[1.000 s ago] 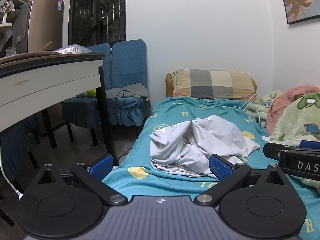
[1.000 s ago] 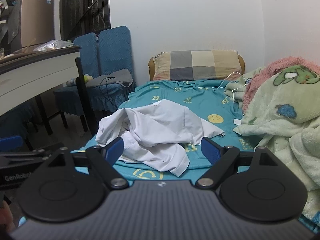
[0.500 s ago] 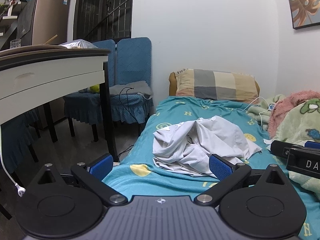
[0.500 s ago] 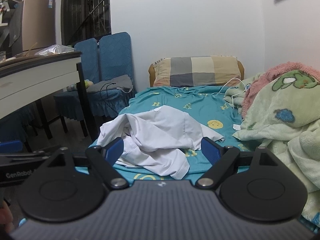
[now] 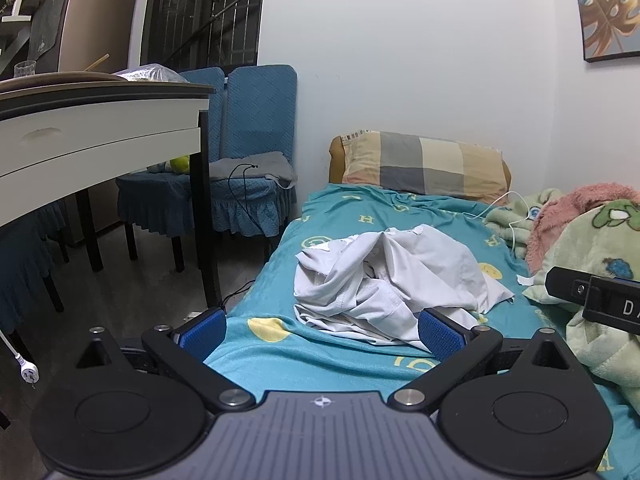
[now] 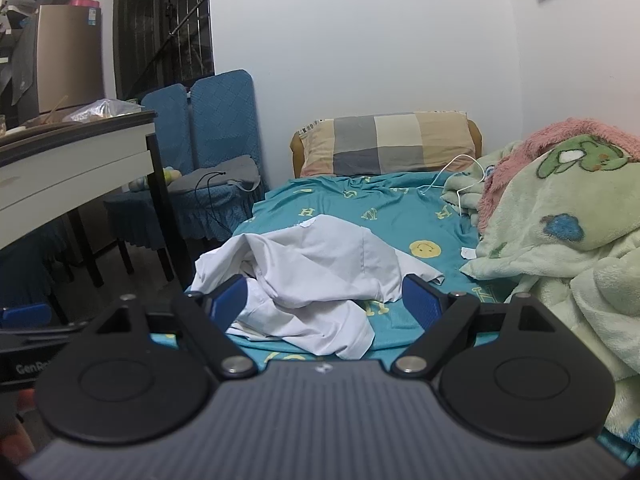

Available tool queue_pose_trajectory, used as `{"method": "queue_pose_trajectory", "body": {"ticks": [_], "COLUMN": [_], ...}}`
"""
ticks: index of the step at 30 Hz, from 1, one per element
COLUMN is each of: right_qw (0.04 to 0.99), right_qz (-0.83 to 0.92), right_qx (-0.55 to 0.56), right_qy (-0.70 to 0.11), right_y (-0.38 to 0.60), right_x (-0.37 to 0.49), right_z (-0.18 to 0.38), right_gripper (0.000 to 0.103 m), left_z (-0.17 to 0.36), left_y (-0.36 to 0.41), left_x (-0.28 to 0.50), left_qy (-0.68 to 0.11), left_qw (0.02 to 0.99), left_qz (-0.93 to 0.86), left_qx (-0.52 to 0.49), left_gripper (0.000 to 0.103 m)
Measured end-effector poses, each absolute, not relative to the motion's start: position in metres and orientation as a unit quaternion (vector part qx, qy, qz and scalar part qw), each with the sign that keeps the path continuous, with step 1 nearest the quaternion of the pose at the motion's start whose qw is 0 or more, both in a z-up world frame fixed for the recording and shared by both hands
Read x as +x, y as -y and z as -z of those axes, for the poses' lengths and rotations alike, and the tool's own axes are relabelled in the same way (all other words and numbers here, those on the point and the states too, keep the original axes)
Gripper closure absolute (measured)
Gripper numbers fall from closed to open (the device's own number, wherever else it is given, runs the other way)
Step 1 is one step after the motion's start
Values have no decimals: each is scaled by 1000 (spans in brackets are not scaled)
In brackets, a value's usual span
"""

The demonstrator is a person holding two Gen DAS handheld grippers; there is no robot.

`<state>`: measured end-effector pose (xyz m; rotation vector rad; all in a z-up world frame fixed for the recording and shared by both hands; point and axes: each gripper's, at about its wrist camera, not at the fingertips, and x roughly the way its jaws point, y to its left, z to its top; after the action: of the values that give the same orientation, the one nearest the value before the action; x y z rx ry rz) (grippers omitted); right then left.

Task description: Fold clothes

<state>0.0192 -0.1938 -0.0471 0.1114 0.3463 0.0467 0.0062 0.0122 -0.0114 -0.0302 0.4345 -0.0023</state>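
White shirt (image 5: 392, 280) crumpled on bed (image 5: 280, 360), tools spread

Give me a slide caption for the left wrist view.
Open left gripper faces a crumpled white shirt on the teal bedsheet.

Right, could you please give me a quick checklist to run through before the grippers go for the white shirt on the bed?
1. Left gripper open and empty: ok.
2. Right gripper open and empty: ok.
3. White shirt lying flat: not ok, it is crumpled in a heap.
4. Shirt clear of the green blanket: ok, bedsheet shows between them.
5. Collar or sleeves found: cannot tell, the folds hide them.
6. White cable clear of the shirt: ok, it lies up by the pillow.
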Motion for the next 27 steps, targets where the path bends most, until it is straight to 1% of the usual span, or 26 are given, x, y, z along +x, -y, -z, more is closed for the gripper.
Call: {"method": "queue_pose_trajectory", "body": {"ticks": [12,27], "right_qw": [984,982], "right_qz": [-19,-17], "right_qx": [63,82], "right_qy": [-168,-167], "right_y": [198,205], "right_x": [19,18], "right_z": [46,42], "right_gripper": [17,17], "left_z": [13,31], "left_y": [-14,-9], "left_x": [4,17], "left_qy": [-200,-230], "left_qw": [979,973], "left_qz": [-13,17], "left_qx": [-20,-28], "left_gripper": [0,0]}}
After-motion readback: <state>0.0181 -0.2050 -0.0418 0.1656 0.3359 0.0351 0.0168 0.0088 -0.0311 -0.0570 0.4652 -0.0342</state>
